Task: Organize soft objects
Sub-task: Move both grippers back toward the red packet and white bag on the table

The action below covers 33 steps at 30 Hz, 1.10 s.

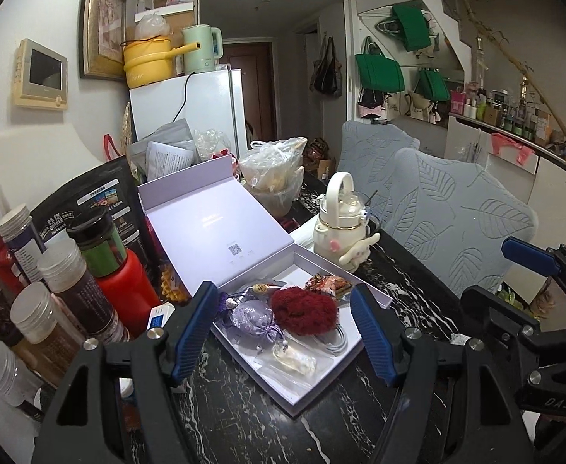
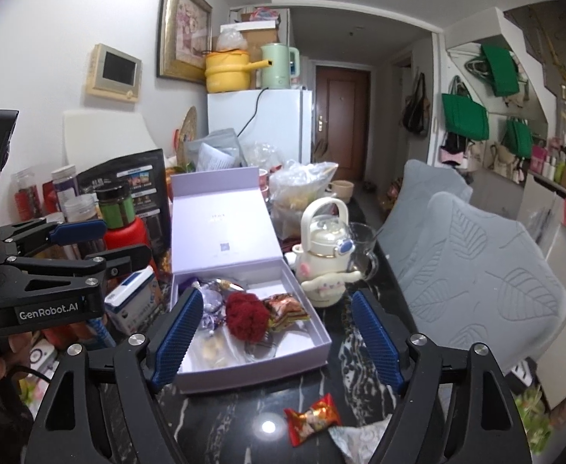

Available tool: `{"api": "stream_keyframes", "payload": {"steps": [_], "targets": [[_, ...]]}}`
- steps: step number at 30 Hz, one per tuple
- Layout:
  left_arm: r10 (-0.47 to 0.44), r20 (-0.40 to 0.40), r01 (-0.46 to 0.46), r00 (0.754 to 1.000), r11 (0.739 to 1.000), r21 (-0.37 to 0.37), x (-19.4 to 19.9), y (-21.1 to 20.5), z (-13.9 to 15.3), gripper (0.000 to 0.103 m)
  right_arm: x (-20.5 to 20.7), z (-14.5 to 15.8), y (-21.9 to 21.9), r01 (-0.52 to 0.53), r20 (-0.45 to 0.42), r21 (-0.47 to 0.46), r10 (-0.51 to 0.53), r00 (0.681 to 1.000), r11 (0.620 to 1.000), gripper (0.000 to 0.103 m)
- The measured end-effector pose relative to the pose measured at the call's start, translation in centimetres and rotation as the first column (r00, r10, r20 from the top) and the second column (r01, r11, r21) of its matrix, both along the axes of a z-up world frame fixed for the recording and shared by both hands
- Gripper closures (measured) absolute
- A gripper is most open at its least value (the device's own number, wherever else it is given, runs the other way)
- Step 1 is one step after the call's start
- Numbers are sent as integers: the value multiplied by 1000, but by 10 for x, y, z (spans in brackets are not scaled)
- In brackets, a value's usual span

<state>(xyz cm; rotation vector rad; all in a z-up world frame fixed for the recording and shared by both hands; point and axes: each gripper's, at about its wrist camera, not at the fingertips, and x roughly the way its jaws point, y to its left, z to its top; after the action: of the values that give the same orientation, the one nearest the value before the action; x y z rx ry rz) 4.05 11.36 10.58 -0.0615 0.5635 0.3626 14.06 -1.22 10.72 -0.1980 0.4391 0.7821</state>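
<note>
An open lavender gift box (image 1: pixel 313 390) (image 2: pixel 313 355) lies on the black marble table. In it are a dark red fluffy pompom (image 1: pixel 304 309) (image 2: pixel 246 315), a purple satin pouch (image 1: pixel 250 317) (image 2: pixel 211 301), wrapped sweets (image 1: pixel 327 284) (image 2: pixel 286 307) and a clear packet (image 1: pixel 294 363). My left gripper (image 1: pixel 283 332) is open and empty just in front of the box. My right gripper (image 2: pixel 277 340) is open and empty over the box's near edge. A red wrapped sweet (image 2: pixel 312 419) and a grey patterned pouch (image 2: pixel 360 437) lie on the table near it.
A cream kettle-shaped bottle with a plush charm (image 1: pixel 342 224) (image 2: pixel 325 255) stands right of the box. Jars, a red bottle (image 1: pixel 126 290) and a black bag crowd the left side. Two grey leaf-pattern chairs (image 1: pixel 460 224) stand at the right. The left gripper also shows in the right wrist view (image 2: pixel 77 243).
</note>
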Motion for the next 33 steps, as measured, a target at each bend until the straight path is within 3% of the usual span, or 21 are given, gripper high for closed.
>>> {"api": "stream_keyframes", "payload": {"steps": [3, 18, 33], "targets": [[-12, 6, 12, 1000, 1000, 2, -12, -8, 1, 33, -13, 4, -9, 5, 15, 6, -5, 1000, 1000, 16], [-118, -9, 118, 993, 993, -30, -51, -43, -17, 33, -57, -9, -45, 70, -6, -17, -71, 997, 997, 14], [-205, -119, 194, 971, 976, -101, -49, -66, -67, 33, -71, -49, -68, 121, -93, -57, -126, 988, 991, 14]]}}
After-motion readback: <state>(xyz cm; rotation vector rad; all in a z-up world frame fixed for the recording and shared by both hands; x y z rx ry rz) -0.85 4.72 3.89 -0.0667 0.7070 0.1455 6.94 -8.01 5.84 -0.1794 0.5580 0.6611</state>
